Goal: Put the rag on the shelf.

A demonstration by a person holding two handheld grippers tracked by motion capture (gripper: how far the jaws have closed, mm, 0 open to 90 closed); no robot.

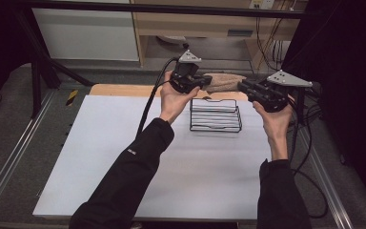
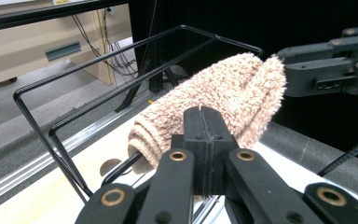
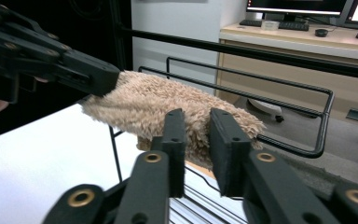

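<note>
Towel [image 1: 225,82]: beige, fluffy, rolled or bunched lengthwise, held in the air over the far rim of the wire basket [image 1: 216,115], at the far edge of the table [image 1: 124,157]. In the left gripper view the towel [image 2: 223,100] stretches away from the camera above the basket's top rail [image 2: 121,51]; in the right gripper view it [image 3: 168,105] lies across the frame in front of the rail [image 3: 279,93]. Left gripper [image 1: 201,82]: jaws pressed together, with the near end of the towel pinched at or just behind them. Right gripper [image 1: 242,87]: jaws parted with a gap between them, the towel's end just beyond or between the tips; contact cannot be told. Basket: black wire, rectangular, standing on the white table surface between the two hands. Left hand [image 1: 176,98] and right hand [image 1: 275,119]: each wrapped around its gripper, dark sleeves entering from the bottom. Surroundings: wooden table edge behind the basket, black frame bars, beige cabinet beyond.
</note>
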